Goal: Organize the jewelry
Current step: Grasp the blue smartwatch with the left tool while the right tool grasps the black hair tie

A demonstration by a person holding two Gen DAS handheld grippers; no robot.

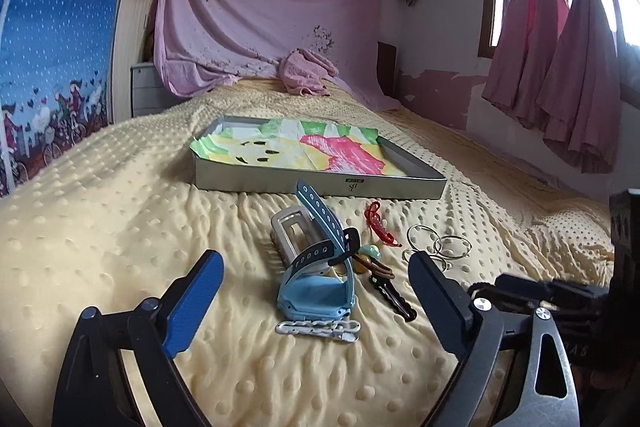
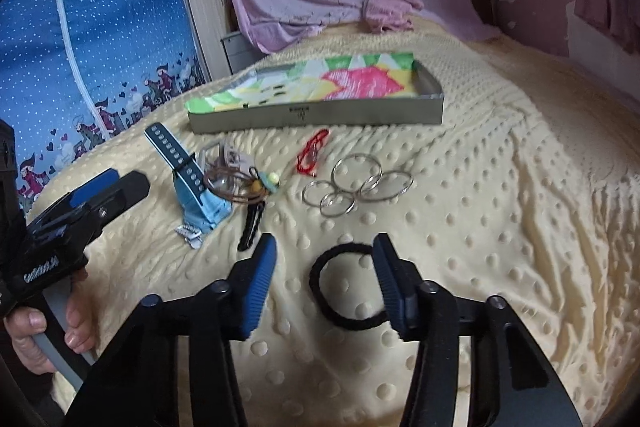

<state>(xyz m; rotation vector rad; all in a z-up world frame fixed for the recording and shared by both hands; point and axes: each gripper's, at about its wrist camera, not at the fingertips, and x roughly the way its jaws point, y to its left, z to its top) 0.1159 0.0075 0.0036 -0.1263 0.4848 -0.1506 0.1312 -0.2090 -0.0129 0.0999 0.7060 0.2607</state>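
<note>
A pile of jewelry lies on the yellow dotted blanket (image 2: pixel 480 227). My left gripper (image 1: pixel 315 255) is open, its blue pads standing wide on either side of a light blue watch (image 1: pixel 316 279). By the watch are a silver hair clip (image 1: pixel 320 329), a black hair clip (image 1: pixel 394 297), a red bracelet (image 1: pixel 380 227) and several silver bangles (image 1: pixel 440 247). My right gripper (image 2: pixel 325 238) is open low over a black hair tie (image 2: pixel 315 277), with the right finger overlapping the tie's right side. The bangles (image 2: pixel 356 183) and watch (image 2: pixel 192 187) lie beyond it.
A shallow metal tin (image 1: pixel 320 185), lined with bright patterned paper, sits on the bed behind the pile. A pink towel (image 1: pixel 308 73) lies at the far end. The left gripper (image 2: pixel 128 181) and the hand holding it show at the left of the right wrist view.
</note>
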